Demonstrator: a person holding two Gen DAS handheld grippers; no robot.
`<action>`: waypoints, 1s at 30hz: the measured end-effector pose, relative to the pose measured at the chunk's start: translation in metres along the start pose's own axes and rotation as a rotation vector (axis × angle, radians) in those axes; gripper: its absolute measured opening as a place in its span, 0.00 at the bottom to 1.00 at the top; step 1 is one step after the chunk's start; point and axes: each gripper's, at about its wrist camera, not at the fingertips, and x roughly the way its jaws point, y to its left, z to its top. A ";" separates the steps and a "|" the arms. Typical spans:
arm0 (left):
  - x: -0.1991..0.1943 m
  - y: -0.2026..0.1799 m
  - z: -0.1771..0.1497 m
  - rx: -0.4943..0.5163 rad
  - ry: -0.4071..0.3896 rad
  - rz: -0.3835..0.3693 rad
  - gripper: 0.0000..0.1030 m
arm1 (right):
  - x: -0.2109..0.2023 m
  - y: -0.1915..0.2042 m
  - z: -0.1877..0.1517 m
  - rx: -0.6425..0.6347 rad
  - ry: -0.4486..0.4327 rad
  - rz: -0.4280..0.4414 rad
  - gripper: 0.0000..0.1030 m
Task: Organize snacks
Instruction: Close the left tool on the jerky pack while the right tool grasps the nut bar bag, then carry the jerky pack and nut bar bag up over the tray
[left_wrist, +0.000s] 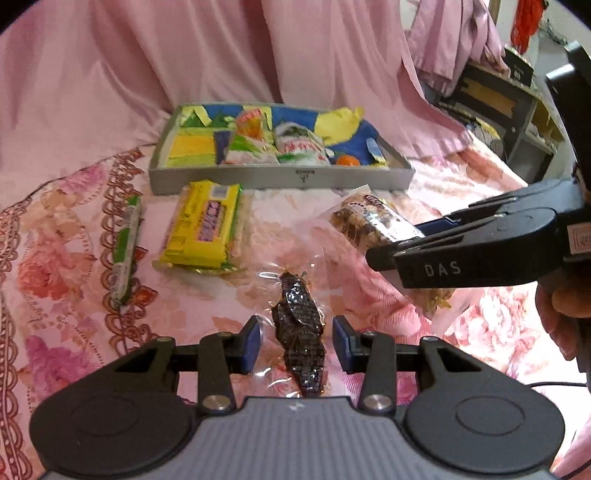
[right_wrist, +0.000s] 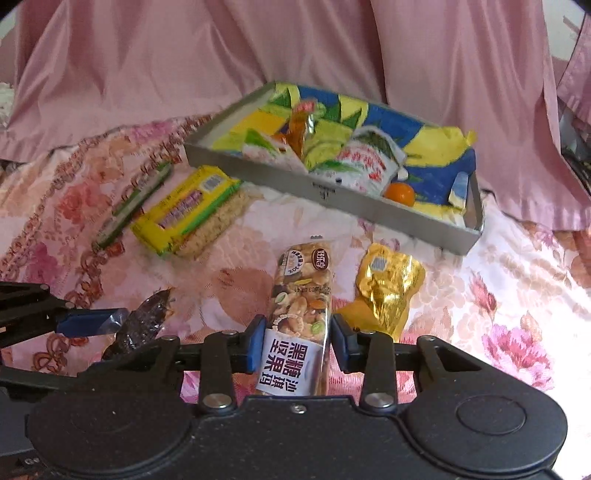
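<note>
A grey tray (left_wrist: 280, 180) (right_wrist: 424, 229) at the back holds several snack packets and an orange ball (left_wrist: 348, 160). My left gripper (left_wrist: 295, 345) is open, its blue pads either side of a dark snack in clear wrap (left_wrist: 300, 325) lying on the floral cloth. My right gripper (right_wrist: 298, 341) has its pads against a nut bar (right_wrist: 301, 317); the bar also shows in the left wrist view (left_wrist: 369, 221). A yellow packet (left_wrist: 205, 230) (right_wrist: 184, 221) and a green stick (left_wrist: 125, 247) lie left of centre. A gold packet (right_wrist: 388, 288) lies right of the nut bar.
Pink curtain fabric (left_wrist: 184, 55) hangs behind the tray. A dark shelf unit (left_wrist: 506, 107) stands at the far right. The floral cloth (right_wrist: 517, 295) covers the surface.
</note>
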 end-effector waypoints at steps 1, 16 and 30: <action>-0.004 0.001 0.001 -0.006 -0.013 0.004 0.43 | -0.004 0.000 0.001 0.002 -0.018 0.003 0.38; -0.037 0.009 0.058 -0.070 -0.193 -0.001 0.43 | -0.056 -0.008 0.008 0.063 -0.343 -0.018 0.38; -0.024 -0.013 0.151 -0.013 -0.305 -0.001 0.43 | -0.070 -0.048 0.023 0.186 -0.593 -0.074 0.38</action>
